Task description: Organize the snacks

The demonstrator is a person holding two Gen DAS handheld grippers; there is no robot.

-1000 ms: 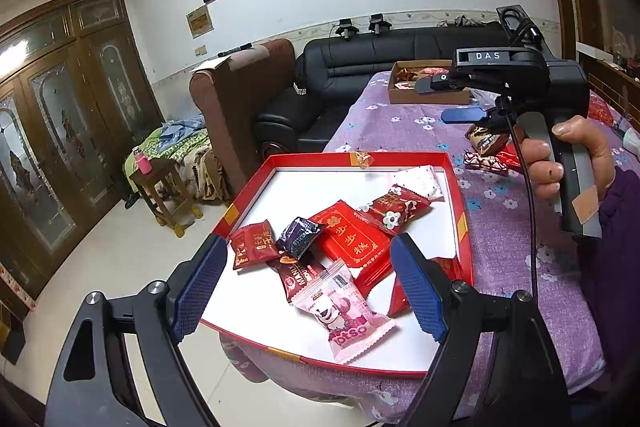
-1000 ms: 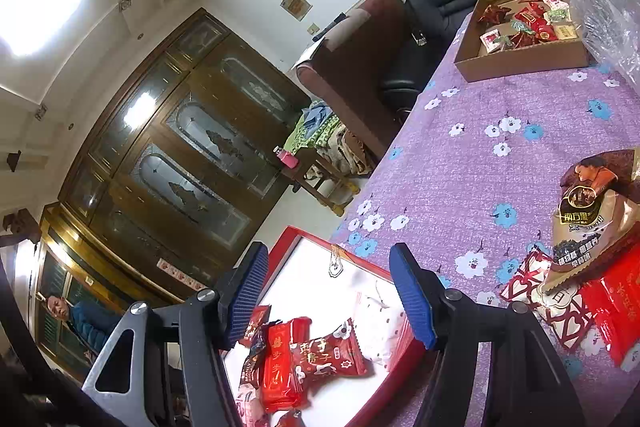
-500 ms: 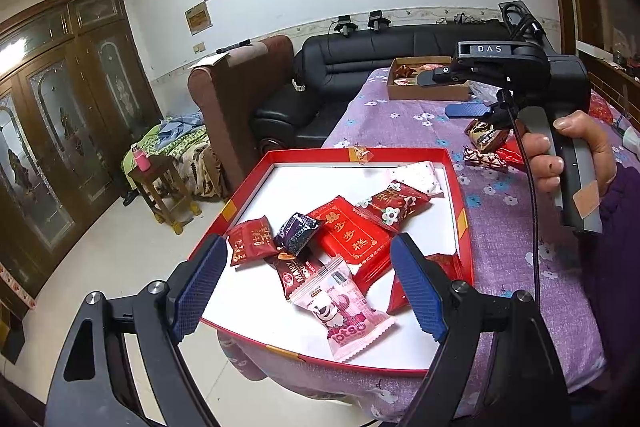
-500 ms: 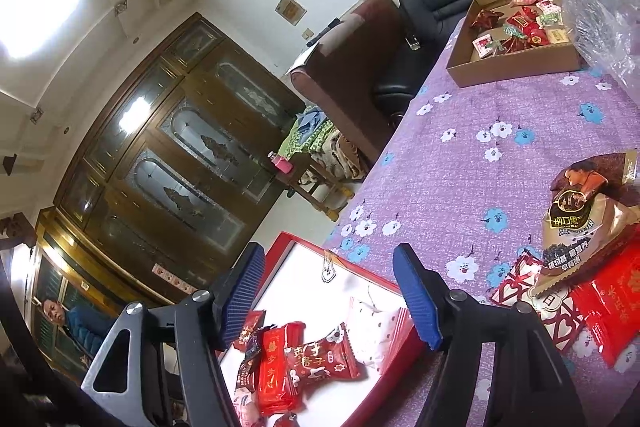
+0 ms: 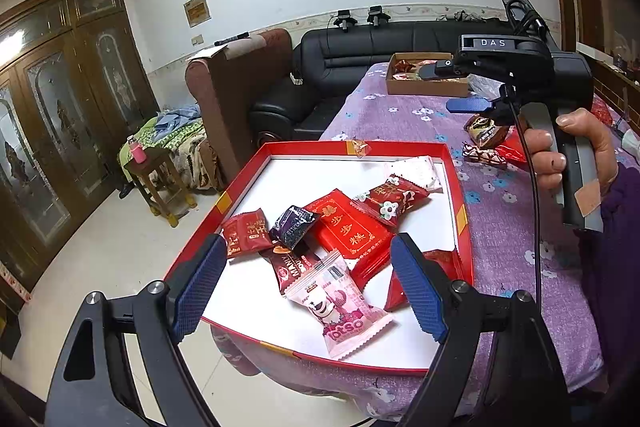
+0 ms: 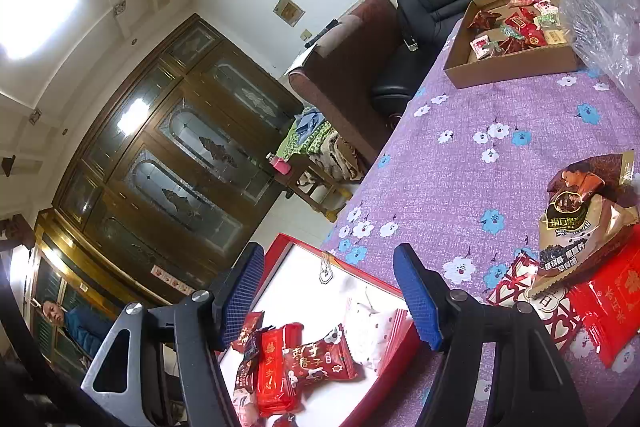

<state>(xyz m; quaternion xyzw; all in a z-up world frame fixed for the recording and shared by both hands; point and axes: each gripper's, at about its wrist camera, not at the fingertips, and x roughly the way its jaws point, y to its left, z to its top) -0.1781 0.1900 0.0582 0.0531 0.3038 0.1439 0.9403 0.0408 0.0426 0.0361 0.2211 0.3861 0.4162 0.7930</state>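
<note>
A red tray with a white floor lies at the near corner of the purple flowered table. It holds several wrapped snacks: a pink pack, a flat red pack, a dark purple one and a white one. My left gripper hovers open above the tray's near end, nothing between its fingers. My right gripper, held in a hand, stands open over the table right of the tray. In the right wrist view the right gripper frames the tray; it is empty.
Loose snacks lie right of the tray: a brown pack, a red pack and a heart-patterned one. A cardboard box of snacks and a clear plastic bag sit at the far end. The tray overhangs the table edge above the floor.
The right gripper's fingers stand slightly wider apart than a second ago. Both hands have kept nearly still and the snacks lie as before.
</note>
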